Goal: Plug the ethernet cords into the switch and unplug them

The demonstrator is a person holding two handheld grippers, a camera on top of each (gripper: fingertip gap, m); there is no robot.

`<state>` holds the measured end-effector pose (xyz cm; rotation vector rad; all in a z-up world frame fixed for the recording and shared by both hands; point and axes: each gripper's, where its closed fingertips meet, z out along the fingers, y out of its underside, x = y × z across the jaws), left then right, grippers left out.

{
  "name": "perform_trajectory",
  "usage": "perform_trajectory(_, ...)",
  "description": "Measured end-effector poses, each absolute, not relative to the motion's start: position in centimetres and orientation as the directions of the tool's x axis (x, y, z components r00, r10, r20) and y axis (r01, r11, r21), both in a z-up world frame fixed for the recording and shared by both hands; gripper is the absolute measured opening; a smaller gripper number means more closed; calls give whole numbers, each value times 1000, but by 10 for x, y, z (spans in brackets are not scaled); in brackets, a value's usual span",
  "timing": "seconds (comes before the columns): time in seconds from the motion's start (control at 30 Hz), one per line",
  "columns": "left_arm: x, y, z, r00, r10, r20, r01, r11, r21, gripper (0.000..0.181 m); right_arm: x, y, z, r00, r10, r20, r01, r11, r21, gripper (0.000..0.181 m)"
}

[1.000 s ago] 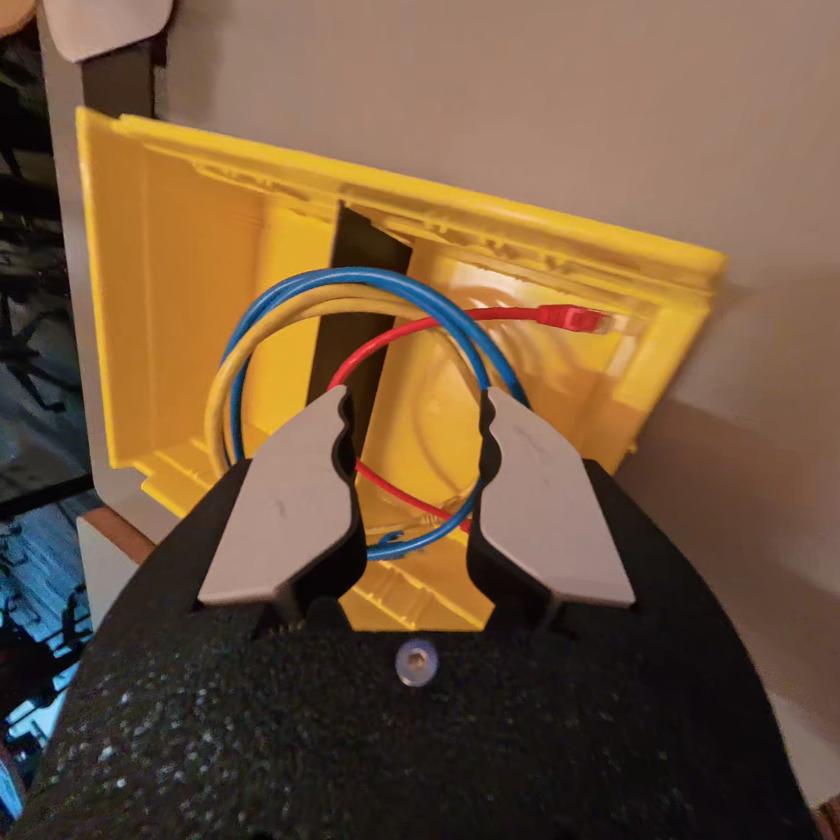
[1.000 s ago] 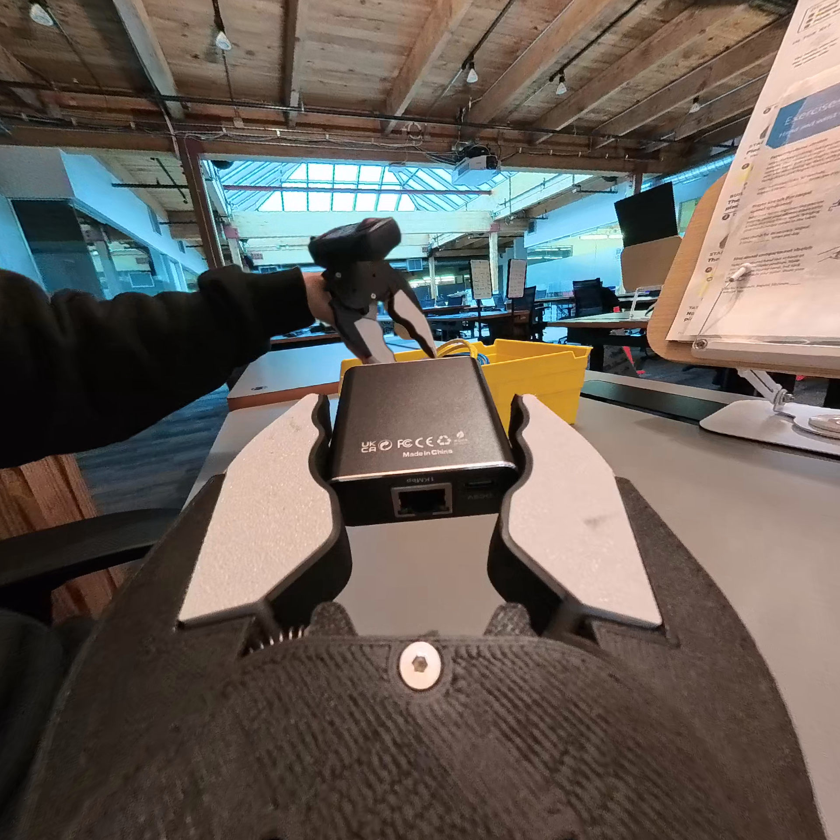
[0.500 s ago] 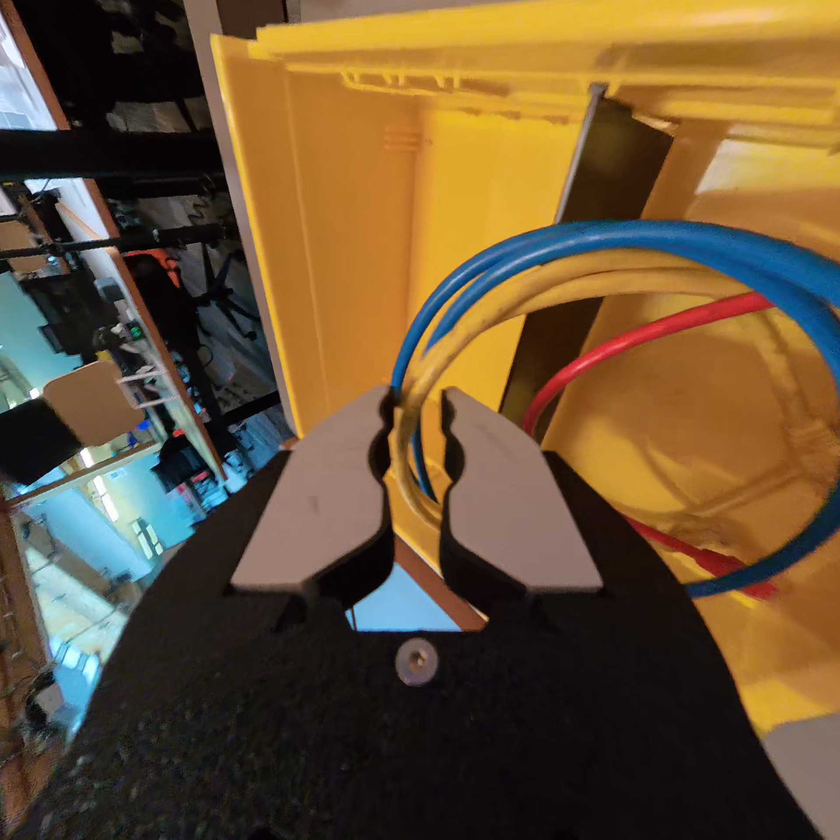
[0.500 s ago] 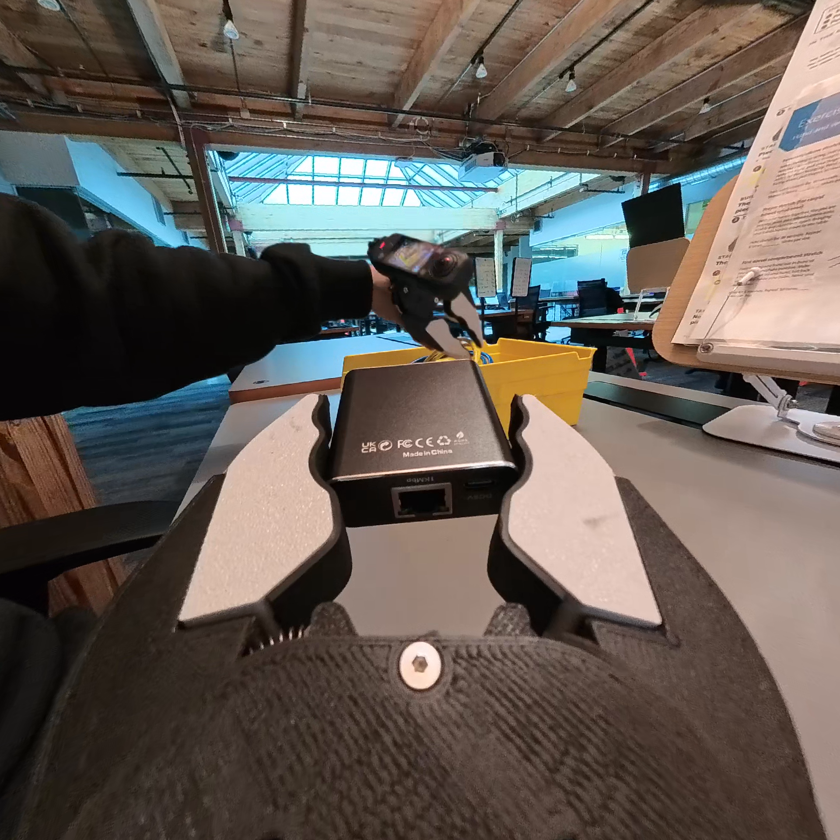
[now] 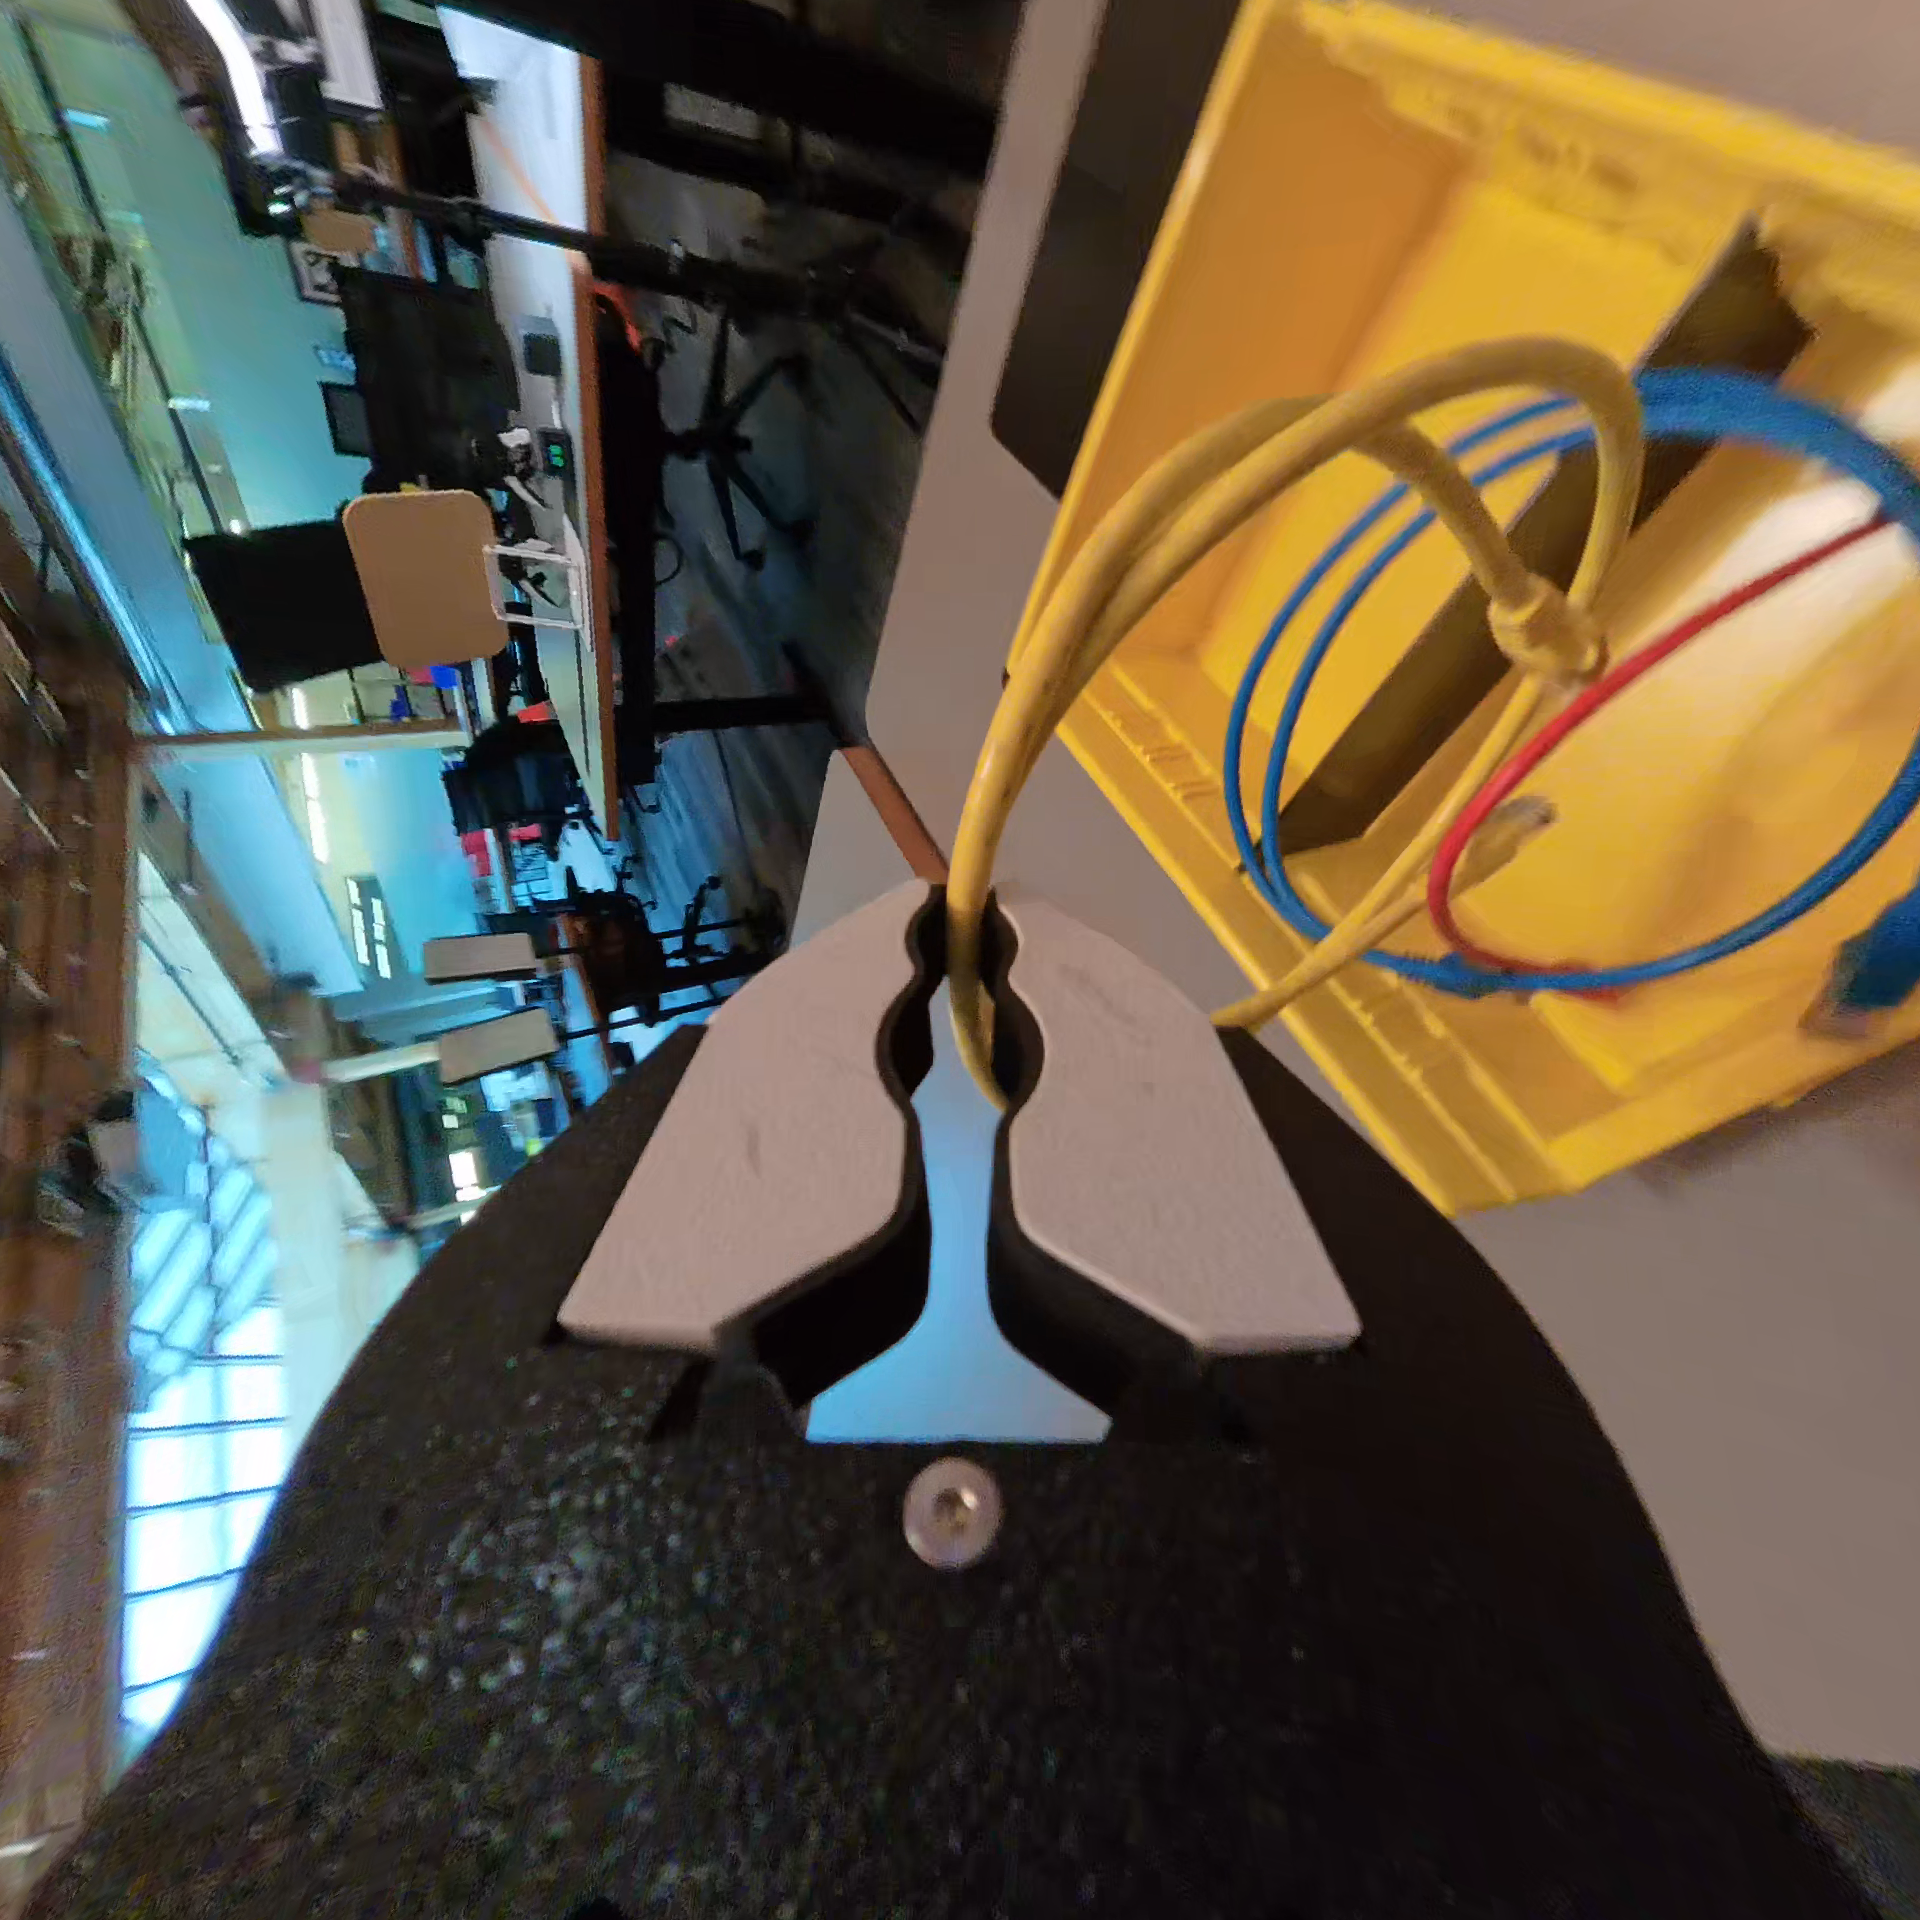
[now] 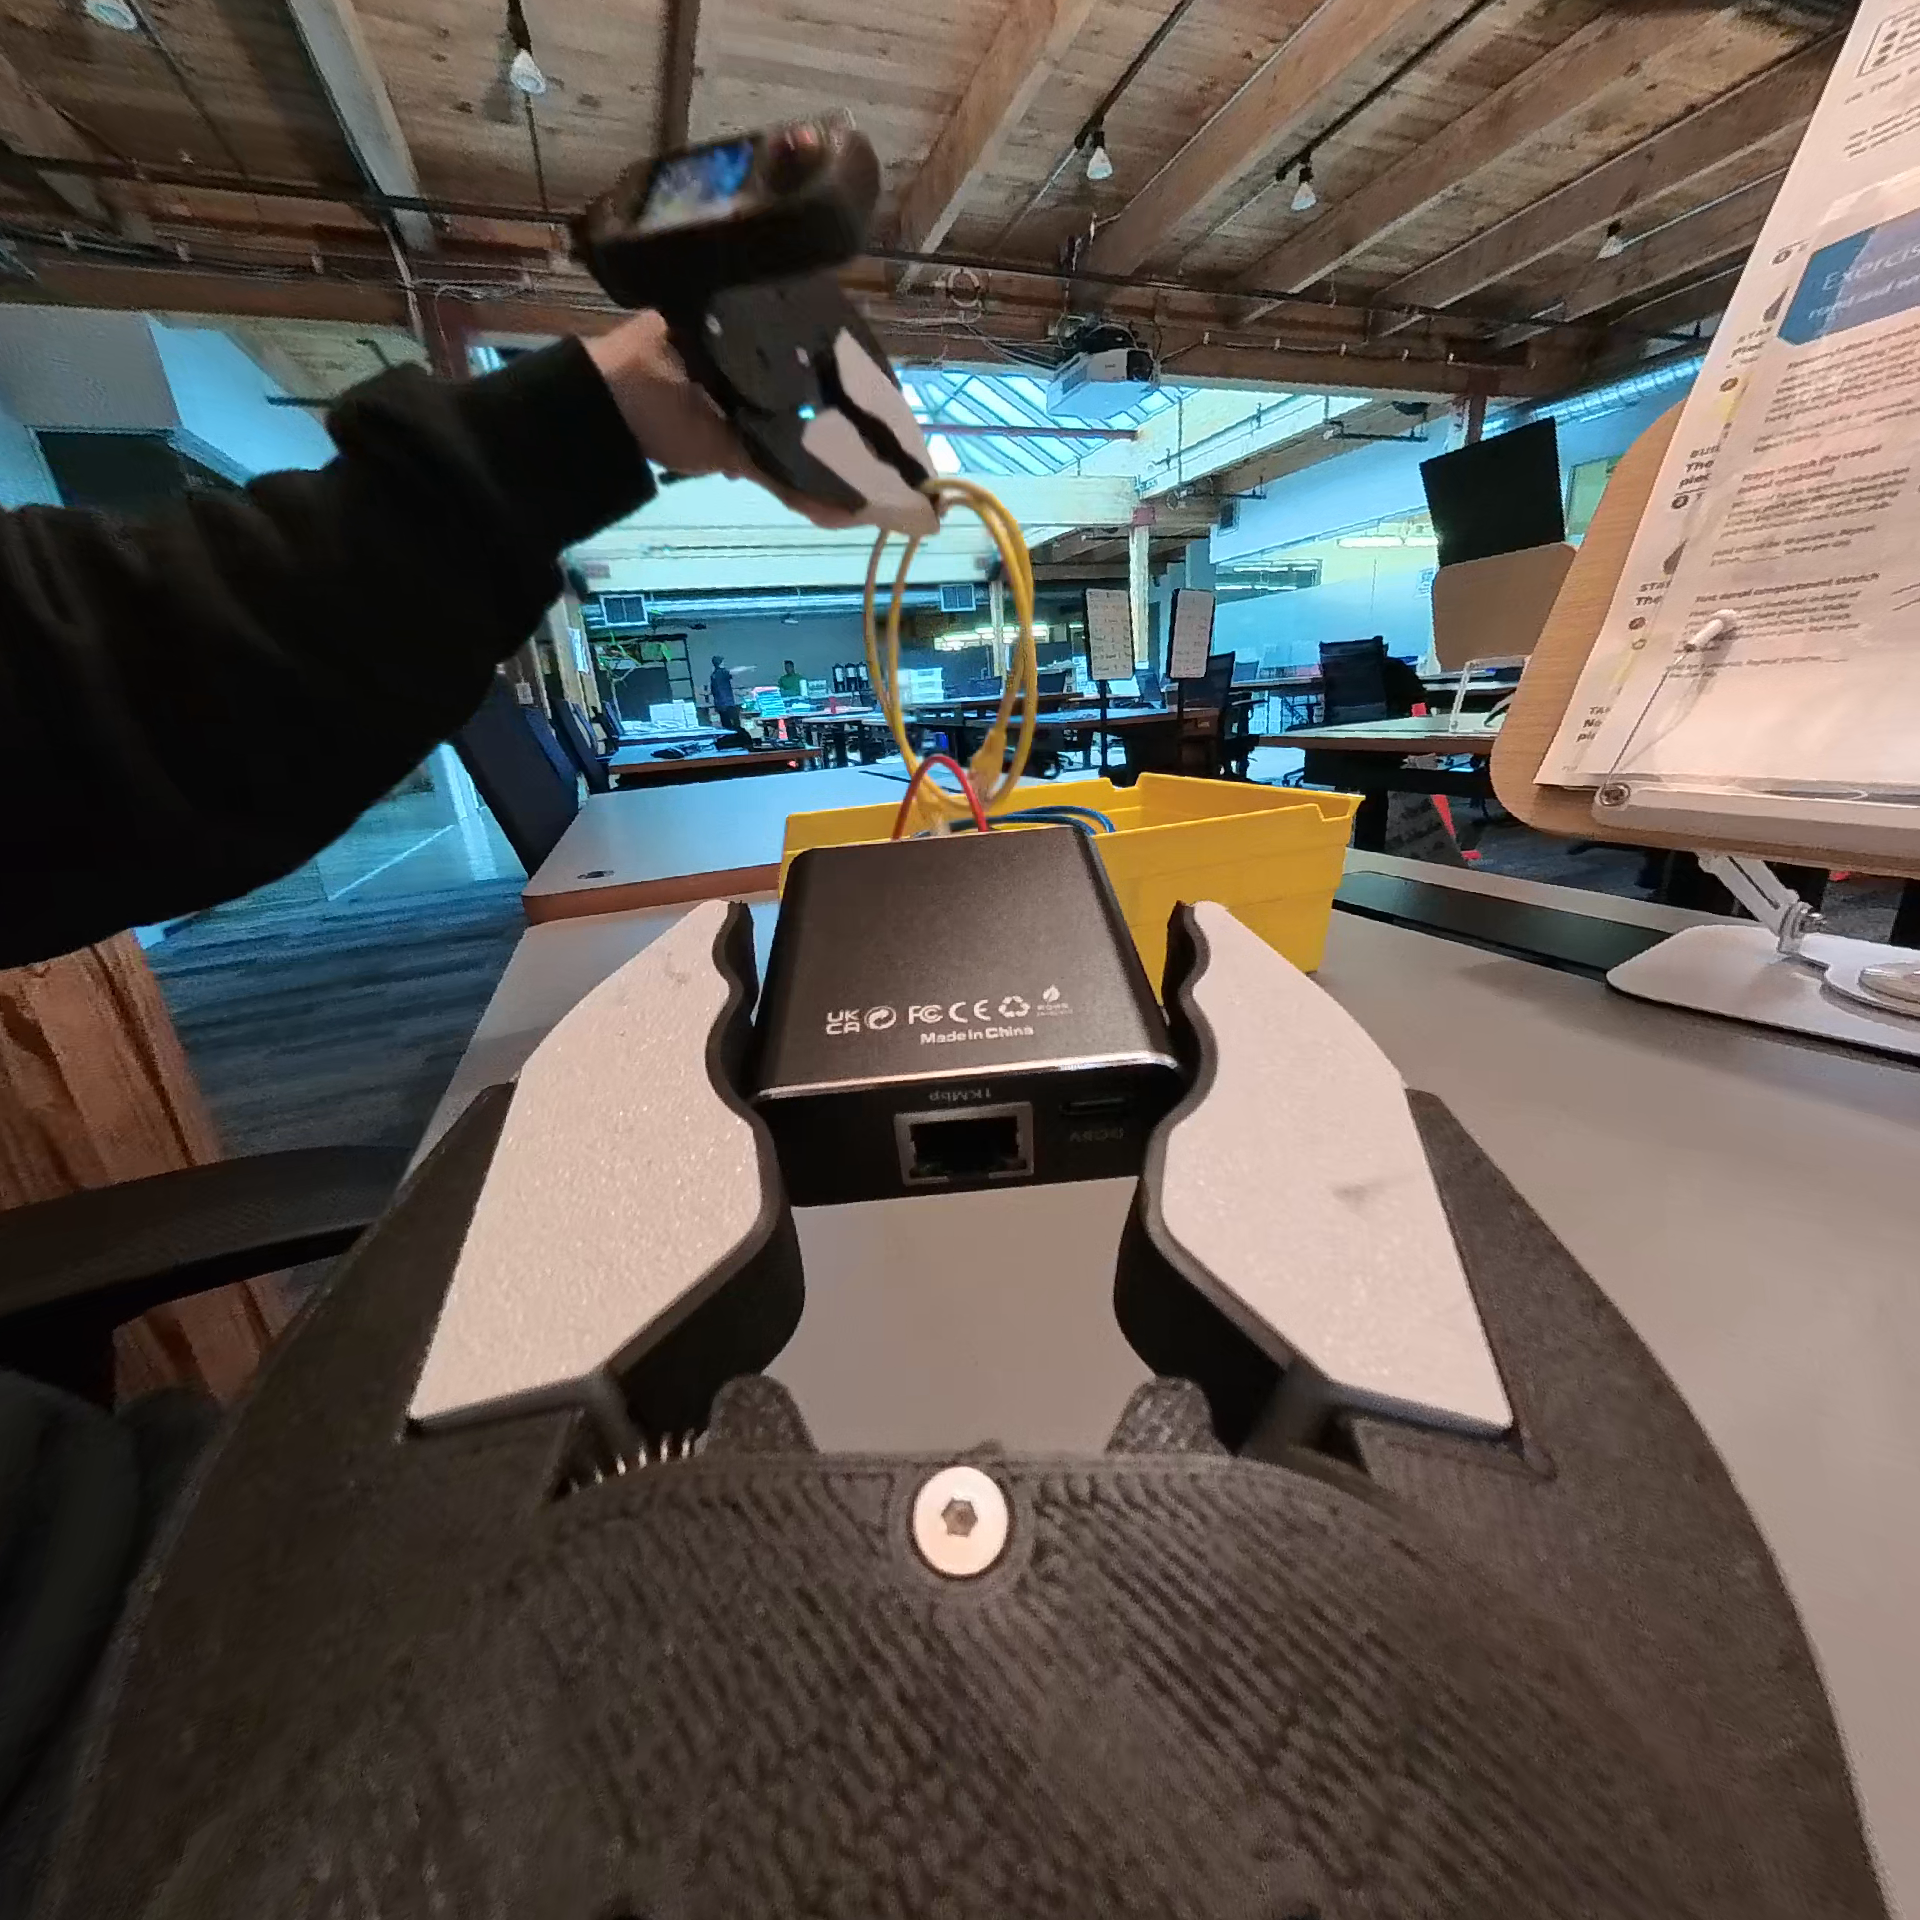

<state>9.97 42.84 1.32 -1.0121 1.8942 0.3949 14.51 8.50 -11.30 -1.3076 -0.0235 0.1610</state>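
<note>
The right gripper (image 6: 961,1029) is clamping the black switch (image 6: 951,977) on the grey table (image 6: 1621,1195), open tabletop lying to its right. Beyond, the yellow bin (image 6: 1226,862) is holding blue (image 5: 1257,717) and red cords (image 5: 1455,883). Only the right wrist view is showing the left gripper (image 5: 966,914), pinching the looped yellow cord (image 6: 1013,644), raised above the bin.

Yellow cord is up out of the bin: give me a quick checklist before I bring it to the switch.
1. Left hand-held gripper shut on the yellow cord: ok.
2. Grip near a plug: not ok, it pinches mid-loop; a plug dangles free.
3. Yellow cord clear of the red cord and blue cord: cannot tell, the loops overlap over the yellow bin.
4. Right hand-held gripper shut on the switch: ok.
5. Near port empty: ok.
</note>
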Motion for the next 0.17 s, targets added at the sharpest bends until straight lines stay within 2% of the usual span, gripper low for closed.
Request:
perform_trajectory(0.07, 96, 420, 39, -87, -518, -851, -771, 576, -271, 5, 145, 84, -111, 989, 129, -70, -102, 262, -960, 76)
perform_trajectory(0.17, 89, 412, 63, 68, -548, -834, -762, 511, -398, 5, 147, 82, -110, 989, 123, -82, -113, 273, -955, 76)
